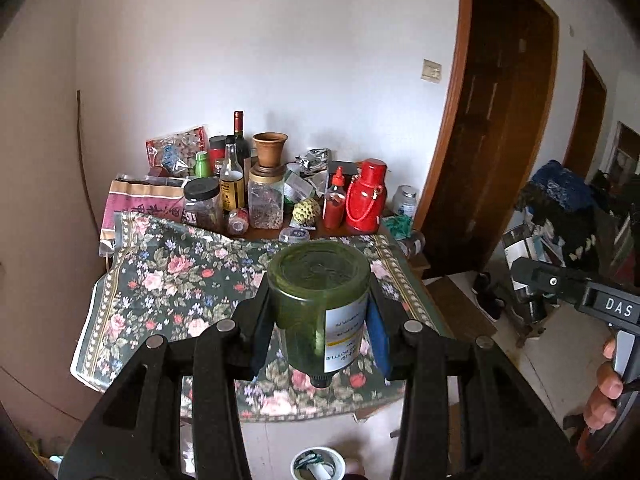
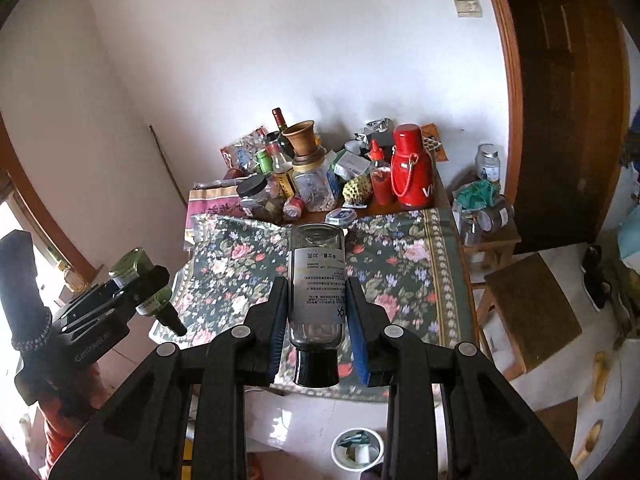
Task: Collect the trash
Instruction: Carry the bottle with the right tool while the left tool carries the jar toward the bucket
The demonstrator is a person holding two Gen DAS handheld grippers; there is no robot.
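Observation:
My left gripper (image 1: pixel 318 312) is shut on a dark green glass bottle (image 1: pixel 316 296) with a white and yellow label, held upside down, cap toward me, above the front of the table. The same gripper and bottle (image 2: pixel 140 280) show at the left of the right wrist view. My right gripper (image 2: pixel 316 304) is shut on a clear glass bottle (image 2: pixel 317 276) with a black cap and a white label, also upside down. A small white bin (image 1: pixel 318 465) with trash in it stands on the floor below the table edge; it also shows in the right wrist view (image 2: pixel 357 449).
A table with a floral cloth (image 2: pixel 400 264) stands against the wall. Its back holds jars, bottles, a red flask (image 2: pixel 412 168), a sauce bottle and a clay pot (image 1: pixel 270 148). A wooden stool (image 2: pixel 532 312) and a low stand with jars (image 2: pixel 484 220) are at the right, by a brown door.

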